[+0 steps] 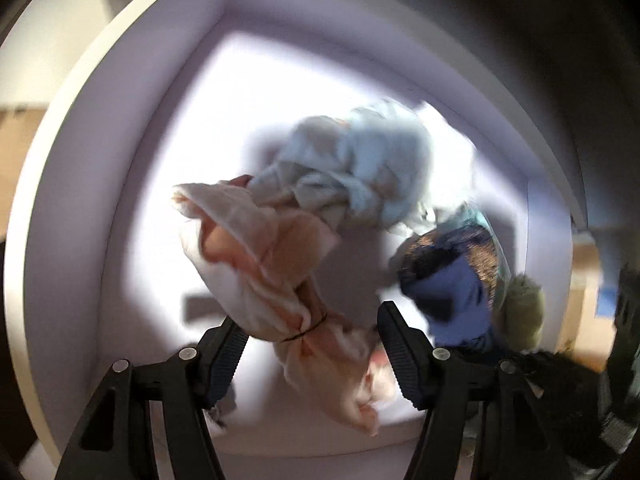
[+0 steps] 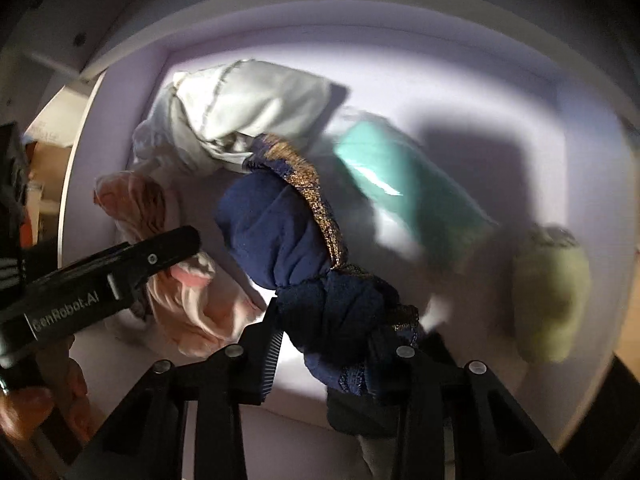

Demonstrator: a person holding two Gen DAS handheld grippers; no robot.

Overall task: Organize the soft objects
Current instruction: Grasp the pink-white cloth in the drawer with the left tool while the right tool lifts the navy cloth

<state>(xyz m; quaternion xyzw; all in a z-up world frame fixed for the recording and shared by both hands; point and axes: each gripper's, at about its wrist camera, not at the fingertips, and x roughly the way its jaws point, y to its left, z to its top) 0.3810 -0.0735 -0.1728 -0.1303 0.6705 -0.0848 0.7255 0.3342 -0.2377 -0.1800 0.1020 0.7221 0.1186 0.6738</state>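
Left claw (image 1: 312, 344): jaws stand moderately apart with the tied end of the pink cloth bundle (image 1: 256, 248) between them; the left pad lies against the cloth, the right pad stands clear of it, so a firm grip cannot be told.
Right claw (image 2: 332, 344): narrowed onto the knotted end of the navy cloth bundle (image 2: 280, 232), cloth pinched between the pads.
Pink cloth bundle: bound near its lower end by a thin dark band (image 1: 304, 330); it reaches up and left from the left claw, over the white floor of the bin.
Navy cloth bundle: trimmed with a gold glitter edge (image 2: 316, 192); its body rises up and left from the right claw.
Pale cloth bundle (image 2: 240, 108): lies at the far left of the bin, just behind the navy one, its near end touching the pink one in the left wrist view.
Teal cloth roll (image 2: 400, 184): lies slantwise, just right of the navy bundle.
Yellow-green soft thing (image 2: 552, 296): at the right side, apart from the teal roll; blurred.
White bin (image 2: 400, 44): walls enclose all the cloths.
Person's hand (image 2: 28, 400): at the lower left of the right wrist view, holding the left claw's body.
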